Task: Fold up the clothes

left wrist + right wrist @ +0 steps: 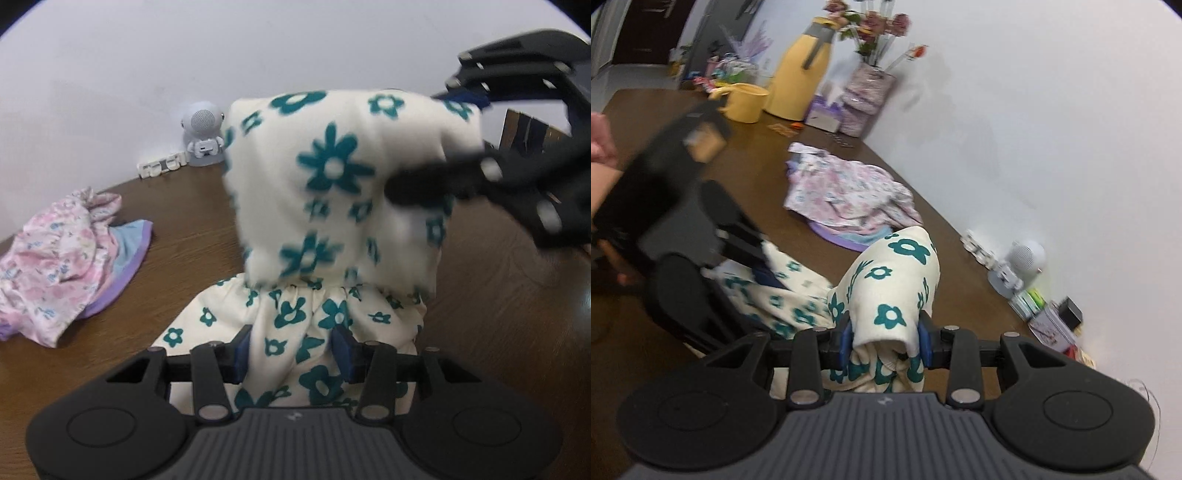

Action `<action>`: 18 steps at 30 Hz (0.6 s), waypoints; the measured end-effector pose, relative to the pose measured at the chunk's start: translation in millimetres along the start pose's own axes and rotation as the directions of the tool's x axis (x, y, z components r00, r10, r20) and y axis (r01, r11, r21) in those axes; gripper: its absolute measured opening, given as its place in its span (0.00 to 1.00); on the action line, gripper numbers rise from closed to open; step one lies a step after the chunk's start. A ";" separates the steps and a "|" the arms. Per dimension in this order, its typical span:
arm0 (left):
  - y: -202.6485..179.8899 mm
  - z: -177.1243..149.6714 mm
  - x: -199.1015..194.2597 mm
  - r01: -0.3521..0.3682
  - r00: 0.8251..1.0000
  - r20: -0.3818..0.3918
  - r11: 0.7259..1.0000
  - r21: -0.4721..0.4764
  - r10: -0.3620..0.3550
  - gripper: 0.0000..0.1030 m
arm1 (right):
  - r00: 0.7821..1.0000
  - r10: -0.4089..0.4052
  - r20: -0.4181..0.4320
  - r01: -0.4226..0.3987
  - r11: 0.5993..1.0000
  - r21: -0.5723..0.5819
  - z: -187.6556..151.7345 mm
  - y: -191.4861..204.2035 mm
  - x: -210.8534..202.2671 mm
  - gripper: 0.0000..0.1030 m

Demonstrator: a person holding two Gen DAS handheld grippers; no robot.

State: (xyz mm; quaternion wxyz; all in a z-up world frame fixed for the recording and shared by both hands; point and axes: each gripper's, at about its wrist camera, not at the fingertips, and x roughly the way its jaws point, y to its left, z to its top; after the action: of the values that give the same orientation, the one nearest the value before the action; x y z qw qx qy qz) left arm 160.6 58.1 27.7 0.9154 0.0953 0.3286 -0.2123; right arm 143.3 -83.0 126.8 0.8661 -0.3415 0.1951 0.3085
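Left wrist view: left gripper (291, 354) low over brown table (498, 314), blue pads (242, 350) on either side of cream dress (332, 177) with teal flowers, gathered skirt part bunched between them; looks gripped, pads touching cloth. Upper half of dress lifted off table, hanging as a blurred flap above the skirt part. Right gripper (458, 140) at upper right of dress, clamped on its top corner, one black finger across the cloth front, heavy motion blur. Left of dress on table: pink floral garment (55, 254) in a heap over a purple-edged piece (129, 254). Behind dress by the wall: small white robot figure (202, 136) and white letter block (162, 166).

Right wrist view: right gripper (886, 341) closed on a folded-over edge of dress (894, 288), cloth pinched tight between blue pads (925, 343), fold rising in front. Left gripper (764, 266) left of dress, blurred, holding the skirt end; hand (600, 142) at far left edge. Rest of dress draped between both grippers, low over table (646, 110). Beyond dress: pink garment (846, 192), further back yellow cup (746, 101), yellow flask (799, 74), flower vase (868, 96). Right of dress by wall: robot figure (1023, 262), small tins, not clear.
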 end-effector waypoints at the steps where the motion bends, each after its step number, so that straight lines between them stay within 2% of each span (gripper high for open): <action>1: 1.7 -1.0 0.2 0.008 1.000 0.004 1.000 -0.011 -0.008 0.42 | 1.000 0.009 0.002 -0.009 1.000 -0.012 1.6 5.1 0.3 0.32; 4: 4.7 -5.8 -7.2 0.016 1.000 0.020 1.000 -0.024 -0.015 0.42 | 1.000 0.015 0.000 -0.015 0.998 -0.055 6.1 20.3 4.1 0.32; 10: 13.0 -13.8 -37.2 -0.005 0.998 0.058 1.000 -0.027 0.006 0.44 | 0.999 -0.041 -0.005 0.040 0.993 -0.113 8.3 40.5 13.9 0.32; 18: 35.0 -33.8 -59.5 -0.026 0.998 0.048 0.994 -0.106 0.031 0.40 | 1.000 0.012 0.000 -0.012 0.992 -0.127 12.2 69.9 16.5 0.35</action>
State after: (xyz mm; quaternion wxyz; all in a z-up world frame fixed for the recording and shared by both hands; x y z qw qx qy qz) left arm 116.1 119.3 41.2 0.9299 0.0463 0.3151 -0.1840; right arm 110.2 -27.4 93.2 0.8409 -0.3945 0.1768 0.3254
